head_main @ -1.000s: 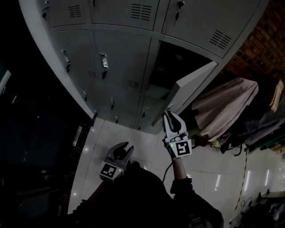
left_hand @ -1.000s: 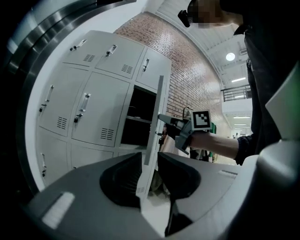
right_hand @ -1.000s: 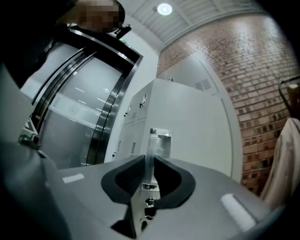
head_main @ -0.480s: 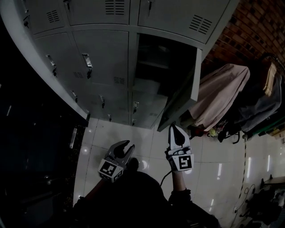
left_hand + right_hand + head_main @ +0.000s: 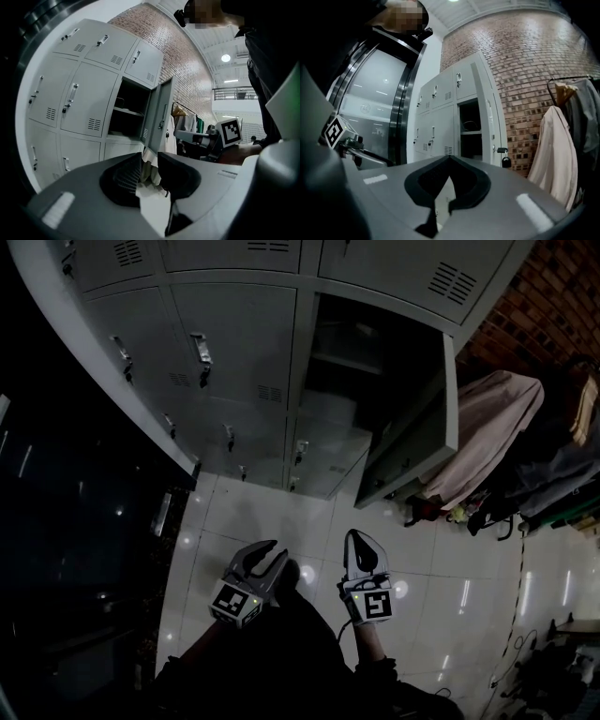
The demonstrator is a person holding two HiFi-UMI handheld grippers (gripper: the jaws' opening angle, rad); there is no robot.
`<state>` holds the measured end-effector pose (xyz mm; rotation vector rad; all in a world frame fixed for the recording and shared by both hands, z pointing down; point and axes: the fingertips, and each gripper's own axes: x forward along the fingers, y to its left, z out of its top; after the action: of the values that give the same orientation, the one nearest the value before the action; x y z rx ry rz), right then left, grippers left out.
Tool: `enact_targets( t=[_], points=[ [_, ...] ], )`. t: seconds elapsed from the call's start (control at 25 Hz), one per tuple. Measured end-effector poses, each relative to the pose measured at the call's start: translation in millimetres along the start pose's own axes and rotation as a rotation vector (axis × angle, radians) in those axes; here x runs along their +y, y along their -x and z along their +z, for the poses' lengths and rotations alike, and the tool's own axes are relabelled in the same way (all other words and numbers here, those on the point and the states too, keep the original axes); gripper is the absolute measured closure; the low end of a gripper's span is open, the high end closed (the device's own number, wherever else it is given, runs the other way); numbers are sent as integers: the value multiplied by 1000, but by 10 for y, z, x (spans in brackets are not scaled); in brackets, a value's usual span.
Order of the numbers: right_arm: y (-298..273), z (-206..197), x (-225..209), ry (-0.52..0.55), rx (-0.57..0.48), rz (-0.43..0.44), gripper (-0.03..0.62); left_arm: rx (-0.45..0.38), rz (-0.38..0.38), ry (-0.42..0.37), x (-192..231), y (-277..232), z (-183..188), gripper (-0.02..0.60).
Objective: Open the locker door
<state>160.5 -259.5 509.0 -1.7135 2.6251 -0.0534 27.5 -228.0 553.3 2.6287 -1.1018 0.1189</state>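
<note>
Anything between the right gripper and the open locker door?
Only floor tiles. In the head view the right gripper, jaws shut and empty, is held short of the open locker door, with nothing else in that gap.

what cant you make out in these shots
1. Open locker inside: head view, too dark. The shape on its shelf, right gripper view, is too dim to name.
2. Padlock on the door: too small to tell if locked.
3. Clutter under the coat: head view, dark and small.
4. Bottom lockers: left gripper view, cut off by the left gripper.
</note>
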Motion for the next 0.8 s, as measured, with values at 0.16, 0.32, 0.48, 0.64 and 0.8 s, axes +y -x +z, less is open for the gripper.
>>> enact_targets(
  t=[0.16, 0.32, 0.48, 0.64, 0.8],
  points=[
    [252, -36, 228, 15, 19, -11, 593, -10, 8, 6, -24, 290, -59, 457],
    [702, 23, 599, 12, 13, -30, 594, -33, 2, 0, -158, 743, -146, 457],
    [1258, 70, 1105, 24, 7, -38, 592, -38, -10, 6, -400, 1319, -316, 457],
    [1703, 67, 1504, 6, 27, -13, 592, -5, -35, 38, -727, 1742, -539, 457],
    [1957, 119, 1722, -13, 22, -4, 592, 6, -54, 28, -965, 1975, -605, 457]
  ],
)
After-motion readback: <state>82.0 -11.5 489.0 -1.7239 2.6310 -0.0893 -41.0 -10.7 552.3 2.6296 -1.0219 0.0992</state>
